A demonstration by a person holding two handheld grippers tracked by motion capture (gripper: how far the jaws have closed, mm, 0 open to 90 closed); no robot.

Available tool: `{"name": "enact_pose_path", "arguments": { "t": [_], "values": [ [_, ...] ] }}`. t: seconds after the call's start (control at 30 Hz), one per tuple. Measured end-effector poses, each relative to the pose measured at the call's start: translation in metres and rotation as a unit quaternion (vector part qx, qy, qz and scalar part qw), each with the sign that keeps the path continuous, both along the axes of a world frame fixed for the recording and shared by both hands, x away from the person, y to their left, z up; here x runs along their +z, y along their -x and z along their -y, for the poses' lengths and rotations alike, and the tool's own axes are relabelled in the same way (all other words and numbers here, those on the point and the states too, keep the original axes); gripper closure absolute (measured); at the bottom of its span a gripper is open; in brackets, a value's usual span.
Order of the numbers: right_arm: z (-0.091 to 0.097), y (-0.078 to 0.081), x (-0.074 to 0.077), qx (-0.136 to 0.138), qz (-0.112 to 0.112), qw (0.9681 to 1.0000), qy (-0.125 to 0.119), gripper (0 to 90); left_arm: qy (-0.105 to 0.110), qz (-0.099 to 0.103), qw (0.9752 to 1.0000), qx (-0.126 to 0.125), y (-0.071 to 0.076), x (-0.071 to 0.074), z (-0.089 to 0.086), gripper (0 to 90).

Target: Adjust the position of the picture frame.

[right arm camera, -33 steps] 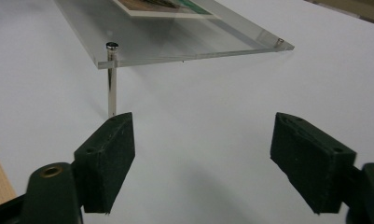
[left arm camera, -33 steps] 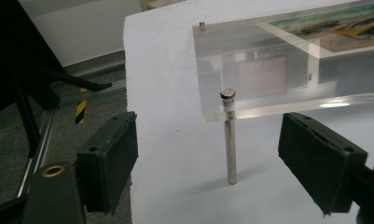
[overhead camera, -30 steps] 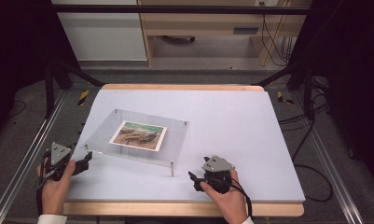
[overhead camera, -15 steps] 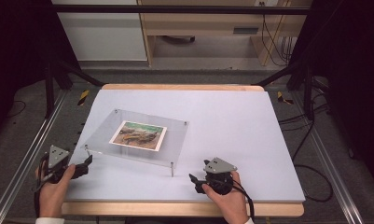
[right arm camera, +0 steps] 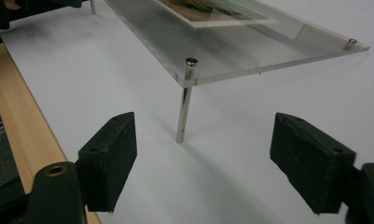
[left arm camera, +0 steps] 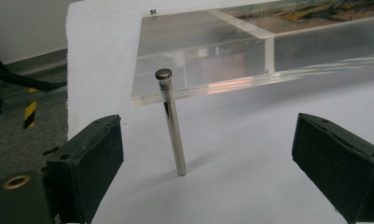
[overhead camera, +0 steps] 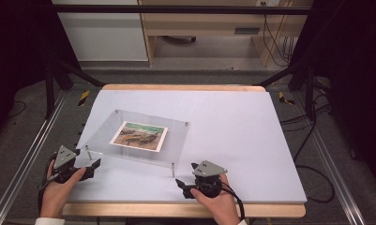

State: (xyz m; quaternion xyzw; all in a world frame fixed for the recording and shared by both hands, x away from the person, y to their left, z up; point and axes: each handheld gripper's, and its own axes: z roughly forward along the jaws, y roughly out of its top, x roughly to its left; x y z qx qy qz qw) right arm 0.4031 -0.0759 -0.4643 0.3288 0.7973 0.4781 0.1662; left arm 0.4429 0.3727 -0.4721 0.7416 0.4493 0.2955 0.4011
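High view, my inventory, left to right: left gripper (overhead camera: 93,167), black padded jaws just opened wide, gripping nothing, a slim shiny metal leg (left arm camera: 171,122) standing free ahead between them. Clear acrylic plate (overhead camera: 176,143) on four such legs, mid-table, with a printed picture (overhead camera: 139,136). Right gripper (overhead camera: 185,179), jaws wide, nothing held, facing the near-right leg (right arm camera: 184,100).

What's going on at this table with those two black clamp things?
A person holds a two-jaw gripper in each hand at the near edge of a white table. Between them a clear acrylic frame with a picture stands on thin metal legs. The left gripper, jaws just opened, faces one near leg; the right gripper, also open, faces the other. Neither touches.
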Motion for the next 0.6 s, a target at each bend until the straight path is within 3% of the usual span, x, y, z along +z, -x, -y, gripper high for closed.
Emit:
{"name": "enact_pose_path", "arguments": {
  "t": [0.1, 0.23, 0.3, 0.37, 0.53, 0.6],
  "values": [
    [-0.006, 0.0, 0.001, -0.006, 0.007, 1.0, 0.001, 23.4, 0.016, -0.01, 0.9998, 0.007, -0.005, 0.0, 0.0, 10.3],
    [-0.014, -0.001, -0.001, 0.002, 0.001, 1.0, -0.004, 29.9, 0.015, -0.009, 0.9998, -0.003, -0.011, -0.001, 0.0, 24.7],
    [-0.015, -0.001, -0.001, 0.005, -0.001, 1.0, -0.005, 33.0, 0.012, -0.007, 0.9999, -0.008, -0.014, -0.001, 0.0, 27.4],
    [-0.017, -0.001, -0.002, 0.008, -0.004, 0.9999, -0.007, 36.6, 0.017, -0.004, 0.9998, 0.002, -0.016, -0.001, -0.002, 29.9],
    [-0.02, -0.003, -0.004, 0.008, -0.007, 0.9999, -0.007, 46.5, 0.031, 0.004, 0.9995, 0.009, -0.019, -0.001, -0.005, 48.7],
    [-0.02, -0.004, -0.005, 0.009, -0.009, 0.9999, -0.007, 47.8, 0.035, 0.003, 0.9993, 0.014, -0.02, -0.002, -0.007, 52.0]
  ]
}}
